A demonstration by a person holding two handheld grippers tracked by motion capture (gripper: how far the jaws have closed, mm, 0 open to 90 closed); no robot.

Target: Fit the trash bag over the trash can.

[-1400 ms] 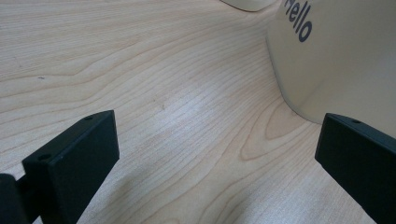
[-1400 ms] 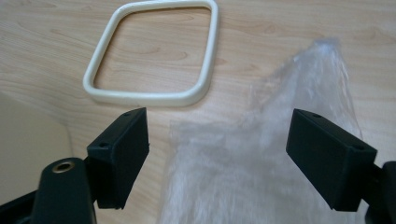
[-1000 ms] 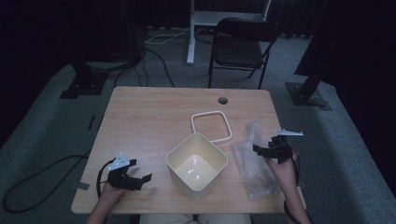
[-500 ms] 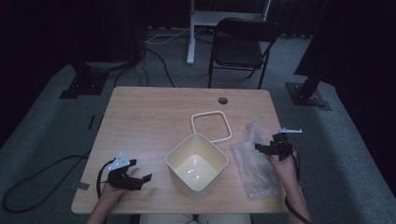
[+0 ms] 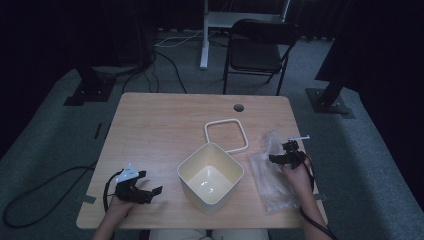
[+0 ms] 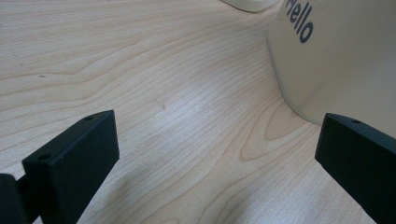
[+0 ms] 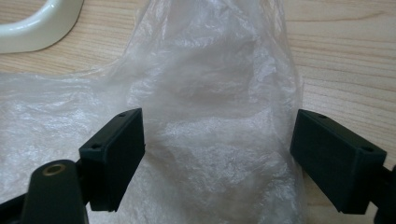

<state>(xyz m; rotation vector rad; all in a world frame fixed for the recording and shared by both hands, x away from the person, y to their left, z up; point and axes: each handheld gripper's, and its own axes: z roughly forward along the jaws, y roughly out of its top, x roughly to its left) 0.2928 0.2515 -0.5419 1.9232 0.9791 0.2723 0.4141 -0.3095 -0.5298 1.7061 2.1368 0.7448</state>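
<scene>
High view, right hand: The right gripper [image 5: 280, 156] sits over the upper end of a clear plastic bag [image 5: 270, 177], which lies crumpled on the wooden table [image 5: 160, 125] at about 3 o'clock from the cream bin [image 5: 211, 177].
High view, left hand: The left gripper [image 5: 145, 192] rests low on the table at about 9 o'clock from the bin, near it but apart, and touches nothing.
High view, other items: A white square frame [image 5: 226, 135], likely the bin's rim ring, lies flat at 12 o'clock from the bin, its near edge tucked just behind the bin's rim.
Left gripper view: The jaws stand wide apart over bare wood; the bin wall [image 6: 341, 60], printed "Hello", rises at 2 o'clock, close to the right-hand jaw but not between the two.
Right gripper view: The jaws are spread wide on either side of a raised fold of the bag [image 7: 215, 116]; the film lies between them, unpinched. A curve of the white frame [image 7: 37, 28] shows at 11 o'clock.
Step in hand: By the look of it, the pick-up of the bag, probably to line the bin; the grasp is lined up but not made.
Next move calls for: Closing the right jaws on the raised fold, low enough to catch the film, then lifting gently, since thin plastic may slip or drag. The left gripper seems placed to steady the bin.
</scene>
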